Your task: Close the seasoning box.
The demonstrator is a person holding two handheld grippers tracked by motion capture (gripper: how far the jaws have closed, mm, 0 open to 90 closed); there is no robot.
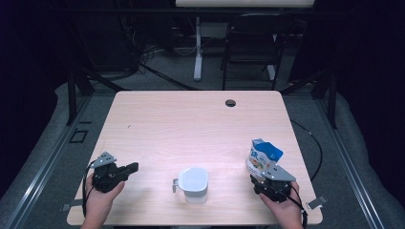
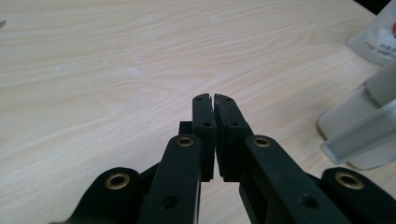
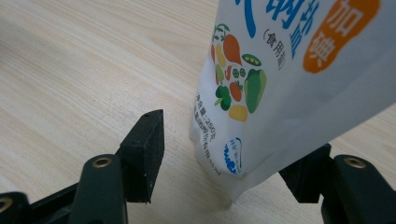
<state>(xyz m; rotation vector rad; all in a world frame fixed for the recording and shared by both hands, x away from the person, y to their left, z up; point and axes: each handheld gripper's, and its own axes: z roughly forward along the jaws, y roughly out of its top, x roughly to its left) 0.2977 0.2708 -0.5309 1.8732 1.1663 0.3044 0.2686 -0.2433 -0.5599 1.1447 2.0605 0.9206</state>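
A: Left gripper (image 1: 135,166): jaws all but closed, only a thin slit between the pads, nothing between them. It hangs over bare table (image 1: 191,124), left of the white cup (image 1: 193,183).

B: Right gripper (image 3: 233,154): jaws spread wide around the salt bag (image 3: 289,84); left pad clear of it, right pad hidden behind it. Bag stands tilted near the table's right edge

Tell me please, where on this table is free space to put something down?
The far half of the table is bare up to the cable hole. Bare wood also lies between the left gripper and the white container. It is crowded at the near right, where the right gripper meets the printed pouch.
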